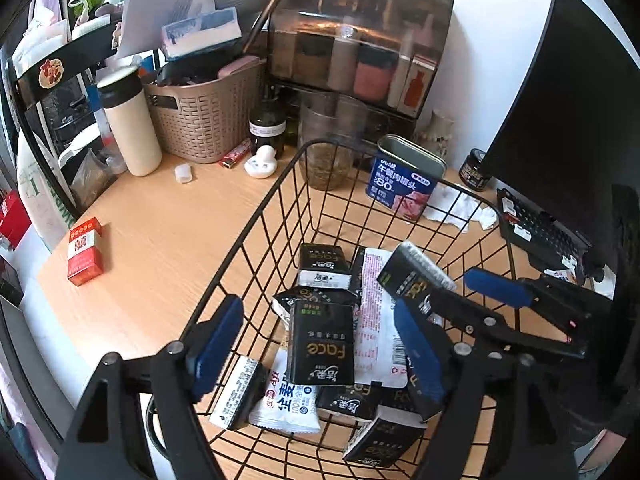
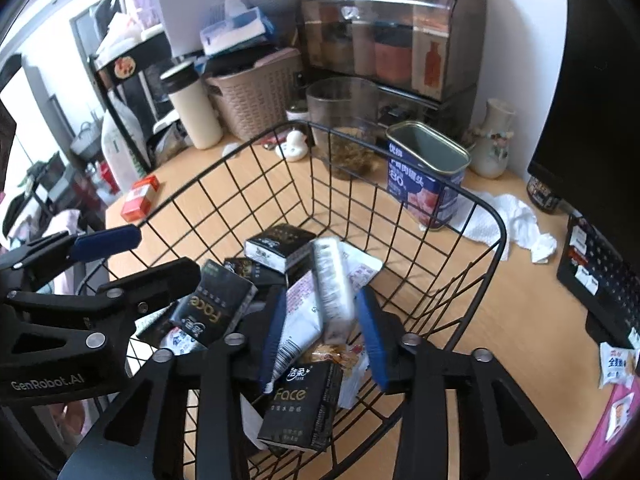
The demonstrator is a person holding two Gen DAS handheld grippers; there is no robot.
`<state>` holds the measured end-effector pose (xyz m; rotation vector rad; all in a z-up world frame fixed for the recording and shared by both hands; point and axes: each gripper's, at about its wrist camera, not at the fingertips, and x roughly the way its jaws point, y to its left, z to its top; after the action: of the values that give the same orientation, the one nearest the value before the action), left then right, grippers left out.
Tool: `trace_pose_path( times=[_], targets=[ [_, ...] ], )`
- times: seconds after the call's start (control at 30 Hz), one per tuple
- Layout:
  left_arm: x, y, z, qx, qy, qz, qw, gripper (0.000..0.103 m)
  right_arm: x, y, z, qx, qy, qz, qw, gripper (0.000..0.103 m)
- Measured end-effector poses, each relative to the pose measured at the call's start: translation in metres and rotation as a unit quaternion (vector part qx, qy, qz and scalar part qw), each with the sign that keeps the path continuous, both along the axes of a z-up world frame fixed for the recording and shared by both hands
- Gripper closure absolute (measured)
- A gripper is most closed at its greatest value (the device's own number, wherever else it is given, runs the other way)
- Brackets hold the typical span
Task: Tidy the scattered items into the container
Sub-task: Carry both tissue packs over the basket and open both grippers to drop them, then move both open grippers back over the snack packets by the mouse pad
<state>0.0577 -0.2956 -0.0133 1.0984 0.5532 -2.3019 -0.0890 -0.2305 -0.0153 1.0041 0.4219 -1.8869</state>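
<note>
A black wire basket (image 1: 280, 200) (image 2: 460, 192) stands on the wooden table and holds several black "Face" tissue packs (image 1: 322, 344) (image 2: 300, 408) and white snack packets (image 1: 376, 320). My left gripper (image 1: 316, 344) is open over the basket's near rim, empty. My right gripper (image 2: 322, 328) is open above the basket; a black tissue pack (image 2: 334, 288), blurred, sits loose between its fingers, also seen in the left wrist view (image 1: 416, 272). A red box (image 1: 84, 250) (image 2: 140, 198) lies on the table left of the basket.
A blue open tin (image 1: 404, 184), a crumpled tissue (image 2: 516, 224), a glass jar (image 1: 332, 140), a woven basket (image 1: 204, 112), a cream bottle (image 1: 128, 124) and a monitor with keyboard (image 1: 544, 232) surround the basket. A snack packet (image 2: 616, 364) lies at the right.
</note>
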Motion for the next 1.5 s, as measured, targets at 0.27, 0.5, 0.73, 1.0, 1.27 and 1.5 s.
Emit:
trace_pose_path(
  times=[0.27, 0.5, 0.73, 1.0, 1.27, 1.5],
  targets=[
    [0.003, 0.0, 0.003, 0.015, 0.013, -0.002, 0.9998, 0.023, -0.001, 0.004, 0.006, -0.011, -0.008, -0.002, 1.0, 0.058],
    [0.009, 0.016, 0.016, 0.009, 0.033, -0.015, 0.9993, 0.023, 0.0, 0.013, 0.018, -0.026, -0.011, -0.003, 1.0, 0.058],
    [0.009, 0.05, 0.033, 0.004, 0.051, -0.043, 0.9978, 0.023, 0.003, 0.045, 0.038, -0.033, 0.0, -0.012, 0.999, 0.058],
    [-0.034, 0.147, 0.027, -0.026, 0.019, -0.16, 0.9866, 0.023, -0.03, 0.158, 0.026, -0.018, 0.003, -0.112, 0.994, 0.055],
    [-0.115, 0.228, -0.017, 0.016, -0.021, -0.254, 0.9669, 0.023, -0.088, 0.272, -0.013, 0.01, -0.016, -0.231, 0.973, 0.055],
    [-0.228, 0.255, -0.054, 0.028, -0.056, -0.266, 0.9618, 0.023, -0.151, 0.352, -0.057, 0.053, -0.028, -0.327, 0.943, 0.055]
  ],
)
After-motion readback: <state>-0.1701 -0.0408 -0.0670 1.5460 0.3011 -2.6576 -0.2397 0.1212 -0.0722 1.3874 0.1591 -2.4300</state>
